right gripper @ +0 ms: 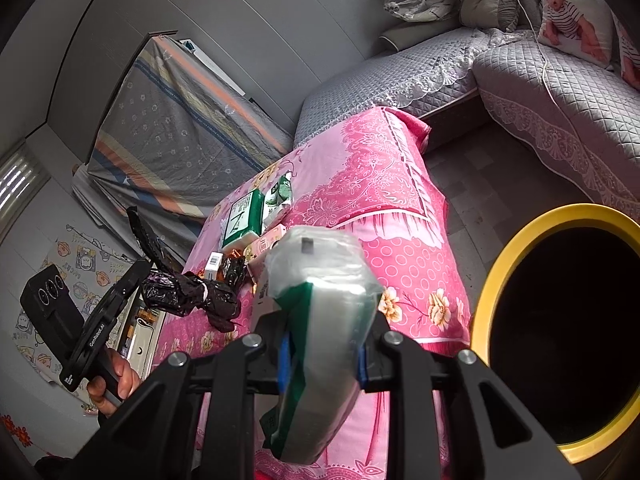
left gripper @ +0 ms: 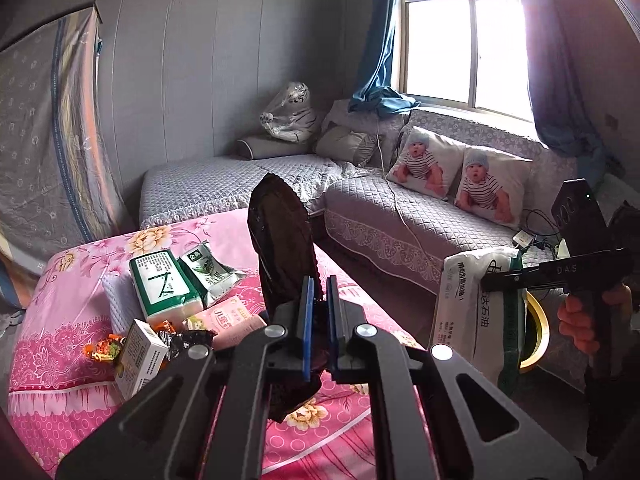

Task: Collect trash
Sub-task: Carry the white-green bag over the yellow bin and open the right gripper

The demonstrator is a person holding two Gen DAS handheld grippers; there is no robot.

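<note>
Over the pink floral table (left gripper: 60,344), left gripper (left gripper: 319,312) pinches a dark crumpled plastic bag (left gripper: 282,248). Tissue packs (left gripper: 164,288) and wrappers (left gripper: 104,348) lie on top. Right gripper (right gripper: 322,360) clamps a white-green tissue pack (right gripper: 320,312) beside the yellow-rimmed bin (right gripper: 496,276); inside too dark to read.

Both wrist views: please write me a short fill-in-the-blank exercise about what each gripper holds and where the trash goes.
1. The left gripper is shut on a crumpled ____ plastic bag.
2. The right gripper is shut on a white and ____ tissue pack.
3. The round trash bin beside the table has a ____ rim.
4. The table is covered with a ____ floral cloth.

Missing words: black; green; yellow; pink
</note>
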